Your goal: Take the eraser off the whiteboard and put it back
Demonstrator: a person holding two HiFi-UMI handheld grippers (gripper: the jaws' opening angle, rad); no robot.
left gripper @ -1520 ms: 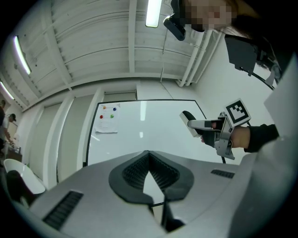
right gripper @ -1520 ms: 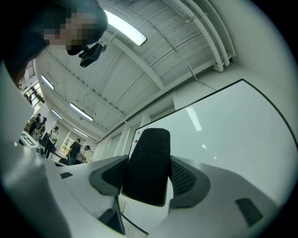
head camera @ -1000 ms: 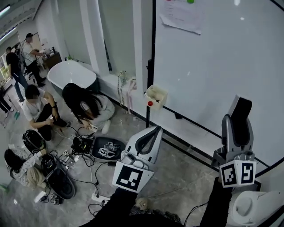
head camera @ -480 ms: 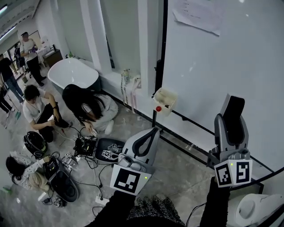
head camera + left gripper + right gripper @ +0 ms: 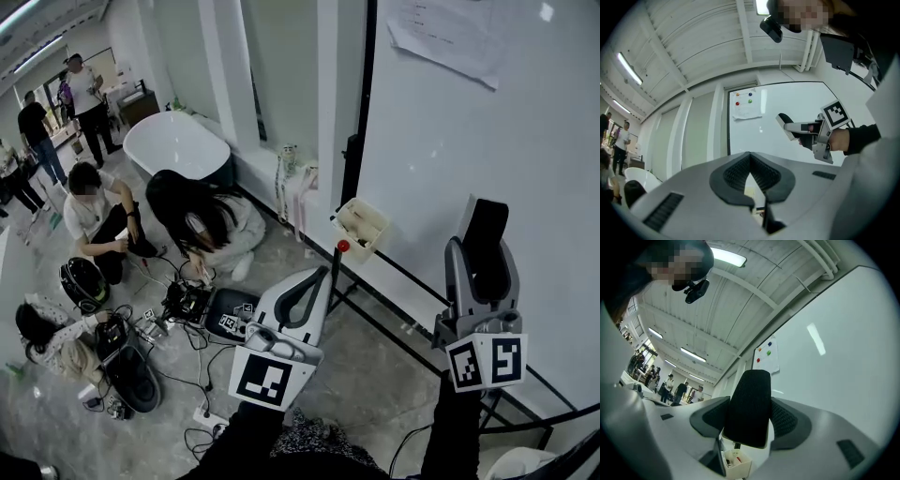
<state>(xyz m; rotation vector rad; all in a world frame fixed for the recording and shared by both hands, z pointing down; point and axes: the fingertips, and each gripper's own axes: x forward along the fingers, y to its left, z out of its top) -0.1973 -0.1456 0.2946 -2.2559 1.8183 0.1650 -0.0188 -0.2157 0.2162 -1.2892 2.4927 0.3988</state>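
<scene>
Two dark-sleeved forearms (image 5: 258, 436) reach up from 6 o'clock in the head view. The left tongs (image 5: 323, 279) point towards 1 o'clock, tips touching and nothing held. At 4 o'clock the right tongs (image 5: 483, 258) point towards 12 o'clock. They are clamped on the black felt eraser with a pale back (image 5: 487, 234), which stands upright and juts past the tips.

The eraser is just in front of the large white whiteboard (image 5: 469, 141); no view shows whether the two touch. The left gripper view alone shows the right hand (image 5: 840, 139) around its handle at 3 o'clock.

Past the tongs, a small cream open-topped box (image 5: 361, 225) hangs at the board's lower edge. Only the right gripper view looks into it: a few small items, one red, too small to name. A white paper sheet (image 5: 450, 33) is pinned at the board's 12 o'clock.

Further off, at 9 o'clock, three people (image 5: 202, 220) crouch on the grey floor (image 5: 375, 366) among black cables. Beyond them is a white oval bathtub (image 5: 178, 145).
</scene>
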